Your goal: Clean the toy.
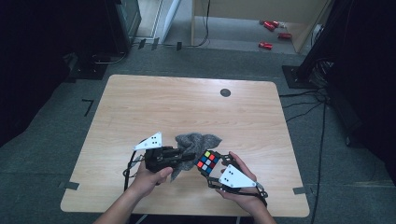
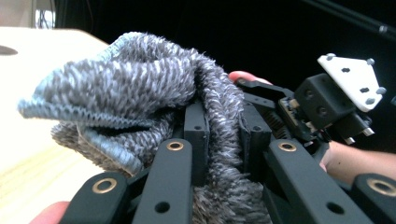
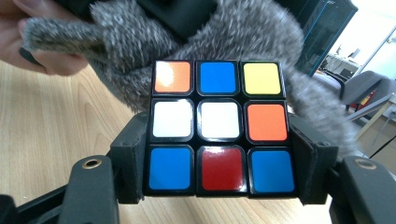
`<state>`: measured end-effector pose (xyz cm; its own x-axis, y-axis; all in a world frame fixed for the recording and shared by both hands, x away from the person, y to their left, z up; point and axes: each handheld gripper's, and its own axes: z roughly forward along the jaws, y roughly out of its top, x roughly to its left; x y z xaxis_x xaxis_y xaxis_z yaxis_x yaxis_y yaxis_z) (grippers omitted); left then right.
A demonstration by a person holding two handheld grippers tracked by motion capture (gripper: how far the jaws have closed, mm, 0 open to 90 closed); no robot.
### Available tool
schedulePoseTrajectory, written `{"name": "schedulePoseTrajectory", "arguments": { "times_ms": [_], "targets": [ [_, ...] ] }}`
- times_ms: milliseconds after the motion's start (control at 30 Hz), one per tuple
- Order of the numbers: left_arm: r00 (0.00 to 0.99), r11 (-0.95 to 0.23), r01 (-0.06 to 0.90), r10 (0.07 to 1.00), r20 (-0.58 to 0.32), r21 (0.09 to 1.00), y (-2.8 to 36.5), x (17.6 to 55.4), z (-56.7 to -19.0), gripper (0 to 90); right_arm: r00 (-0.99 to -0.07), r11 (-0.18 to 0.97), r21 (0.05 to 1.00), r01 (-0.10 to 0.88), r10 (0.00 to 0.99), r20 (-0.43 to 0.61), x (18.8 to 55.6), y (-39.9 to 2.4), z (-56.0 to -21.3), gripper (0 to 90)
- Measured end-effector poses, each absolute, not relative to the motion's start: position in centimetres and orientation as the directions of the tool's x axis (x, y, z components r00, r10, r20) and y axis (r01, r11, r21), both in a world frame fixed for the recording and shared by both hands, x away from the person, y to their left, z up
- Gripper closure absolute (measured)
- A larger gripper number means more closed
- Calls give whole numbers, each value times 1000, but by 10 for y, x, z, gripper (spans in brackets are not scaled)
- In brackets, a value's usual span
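the right tongs pinch a rubik's cube by its sides, lifted just over the desk with a face exposed, while the left tongs clamp a grey cloth beside it, likely to wipe it.

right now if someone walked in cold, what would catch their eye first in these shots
The puzzle cube with its bright orange, blue, yellow, white and red squares stands out first, clamped between the jaws of the right gripper near the table's front edge. Next comes the fuzzy grey cloth, pinched in the left gripper and bunched right beside the cube. Farther off, red cans lie on the floor beyond the table.
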<state>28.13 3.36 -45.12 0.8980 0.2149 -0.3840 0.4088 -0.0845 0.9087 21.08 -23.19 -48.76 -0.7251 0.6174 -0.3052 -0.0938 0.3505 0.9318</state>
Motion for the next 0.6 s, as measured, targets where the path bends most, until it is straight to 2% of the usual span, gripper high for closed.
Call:
{"name": "schedulePoseTrajectory", "arguments": {
  "times_ms": [133, 233, 267, 333, 400, 433, 533, 600],
  "targets": [
    [876, -75, 459, 202, -437, 885, 39, 289, -460, 779, -722, 351, 932, -94, 621, -307, 210, -234, -485, 350],
    [872, -81, 468, 206, -445, 880, 41, 291, -463, 749, -720, 352, 931, -96, 621, -309, 209, -234, -485, 350],
    [869, -89, 465, 235, -435, 881, 40, 291, -463, 696, -719, 352, 931, -96, 622, -309, 210, -234, -485, 350],
    [856, -125, 473, 299, -422, 872, 35, 291, -465, 501, -718, 341, 935, -102, 625, -306, 210, -234, -484, 350],
    [841, -117, 501, 300, -451, 857, 34, 292, -469, 473, -725, 326, 939, -107, 621, -298, 209, -234, -482, 350],
    [834, -108, 514, 294, -466, 851, 36, 293, -470, 482, -722, 335, 935, -119, 617, -313, 208, -233, -482, 351],
    [810, -82, 551, 292, -509, 830, 40, 299, -473, 589, -726, 334, 934, -128, 610, -318, 208, -232, -482, 350],
    [792, -77, 576, 298, -533, 814, 43, 302, -475, 735, -726, 337, 932, -130, 608, -321, 208, -232, -482, 350]
  ]
}}
